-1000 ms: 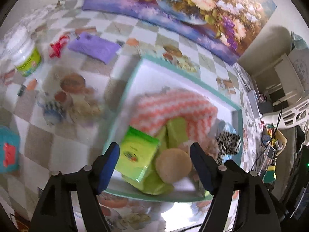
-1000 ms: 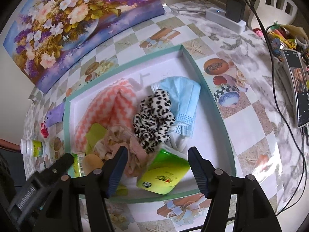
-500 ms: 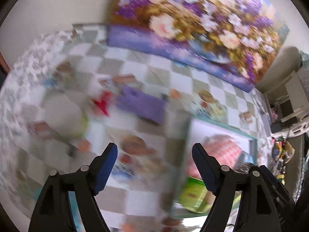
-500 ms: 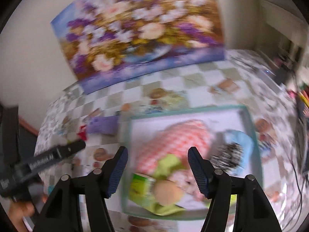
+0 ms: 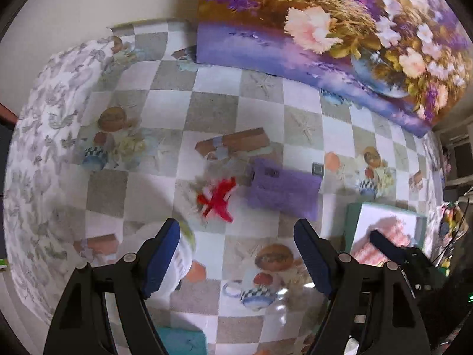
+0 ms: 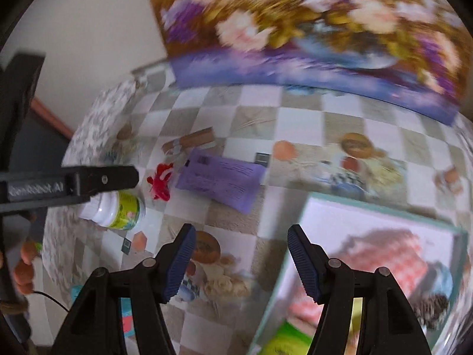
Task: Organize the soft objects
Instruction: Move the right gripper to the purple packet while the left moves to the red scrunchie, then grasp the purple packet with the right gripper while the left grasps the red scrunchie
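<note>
My left gripper [image 5: 236, 254] and right gripper [image 6: 239, 259]: fingers apart, nothing between them, over bare bench [image 5: 207, 112]. Beyond lie red scrap [image 5: 218, 196] and purple pouch [image 5: 283, 189], apart from the tray [image 6: 348, 224]; I judge they await collection. Tray holds sorted softs.

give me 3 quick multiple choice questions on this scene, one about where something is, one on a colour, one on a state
1. Where is the red bow relative to the purple pouch in the left wrist view?
A. on top of it
B. just left of it
C. inside the tray

2. What colour is the tray rim?
A. teal
B. orange
C. black

3. How is the right gripper?
A. shut on the pouch
B. shut on the bottle
C. open, holding nothing

Answers: 1 B, the bow lies on the tablecloth beside the pouch's left end. 2 A, the edge around the white tray is teal. 3 C, only tablecloth shows between its blue pads.
</note>
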